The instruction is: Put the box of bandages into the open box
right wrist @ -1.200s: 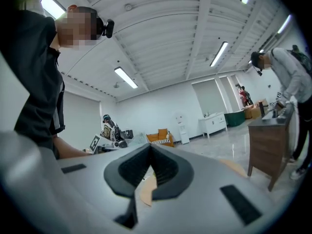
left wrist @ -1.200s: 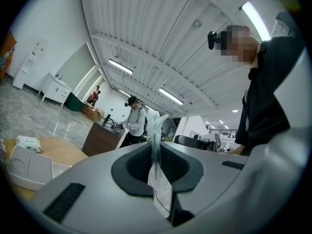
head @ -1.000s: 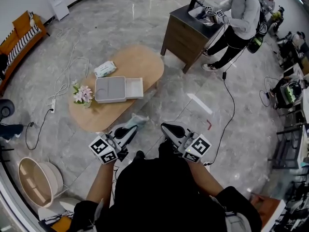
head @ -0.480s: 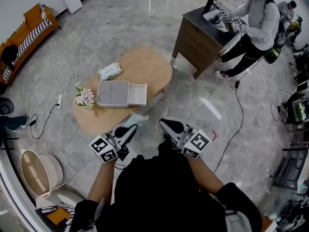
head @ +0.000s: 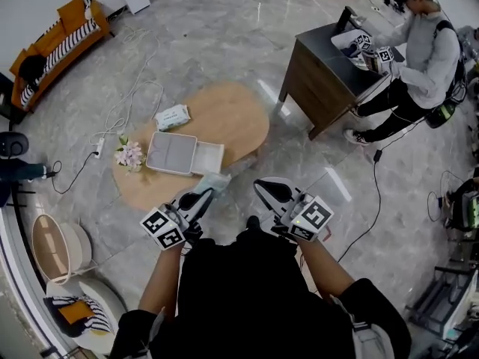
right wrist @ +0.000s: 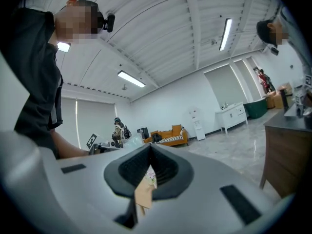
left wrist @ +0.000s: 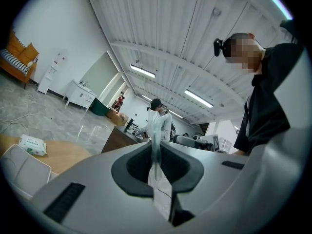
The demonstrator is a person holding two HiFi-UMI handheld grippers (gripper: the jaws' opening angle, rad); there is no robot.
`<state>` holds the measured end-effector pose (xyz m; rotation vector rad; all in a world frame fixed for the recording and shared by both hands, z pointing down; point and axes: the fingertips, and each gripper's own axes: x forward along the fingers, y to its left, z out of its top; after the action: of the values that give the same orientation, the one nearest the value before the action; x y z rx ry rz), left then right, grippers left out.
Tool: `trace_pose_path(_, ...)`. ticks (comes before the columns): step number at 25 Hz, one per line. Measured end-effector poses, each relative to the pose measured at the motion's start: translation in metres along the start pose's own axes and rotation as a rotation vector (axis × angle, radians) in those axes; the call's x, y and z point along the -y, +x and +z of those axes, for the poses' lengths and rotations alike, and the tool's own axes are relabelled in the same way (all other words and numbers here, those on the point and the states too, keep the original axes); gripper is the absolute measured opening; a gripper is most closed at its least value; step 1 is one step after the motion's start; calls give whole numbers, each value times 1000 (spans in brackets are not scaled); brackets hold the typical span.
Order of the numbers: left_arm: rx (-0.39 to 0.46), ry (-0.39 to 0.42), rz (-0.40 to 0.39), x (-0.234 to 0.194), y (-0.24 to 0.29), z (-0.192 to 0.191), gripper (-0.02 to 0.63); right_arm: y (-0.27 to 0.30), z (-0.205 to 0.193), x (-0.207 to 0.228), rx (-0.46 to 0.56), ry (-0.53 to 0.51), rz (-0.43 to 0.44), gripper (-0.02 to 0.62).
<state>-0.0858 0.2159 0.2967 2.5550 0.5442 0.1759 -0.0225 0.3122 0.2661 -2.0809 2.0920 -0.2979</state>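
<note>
Box of bandages (head: 213,182) held by thin clear wrapper only; left gripper (head: 206,195) jaws nearly together, pinching film. Right gripper (head: 260,185) jaws shut, empty. Open box (head: 171,152) on counter (head: 224,114) at 11 o'clock, well apart. Risk: film slips, packet drops short; swinging packet clips flowers (head: 129,154) beside box.

Glossy stone-look floor (head: 217,43), matt wooden table (head: 233,118), smooth white plastic-looking open box (head: 171,152).

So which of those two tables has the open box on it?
The pale oval table, the nearer one: the white open box lies beside flowers there. The other is a dark desk.
</note>
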Motion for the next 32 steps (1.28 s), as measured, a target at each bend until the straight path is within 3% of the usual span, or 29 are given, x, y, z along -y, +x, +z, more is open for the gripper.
trace_pose_path(8, -3, -28, 111, -15, 27, -11, 38, 13, -5, 48, -21, 41, 90, 11)
trace_pose_path(15, 69, -87, 188, -59, 17, 8, 38, 51, -5, 67, -66, 54, 129, 11)
trace_pose_path(32, 178, -155, 166, -194, 34, 58, 38, 188, 36, 135, -194, -44, 123, 11)
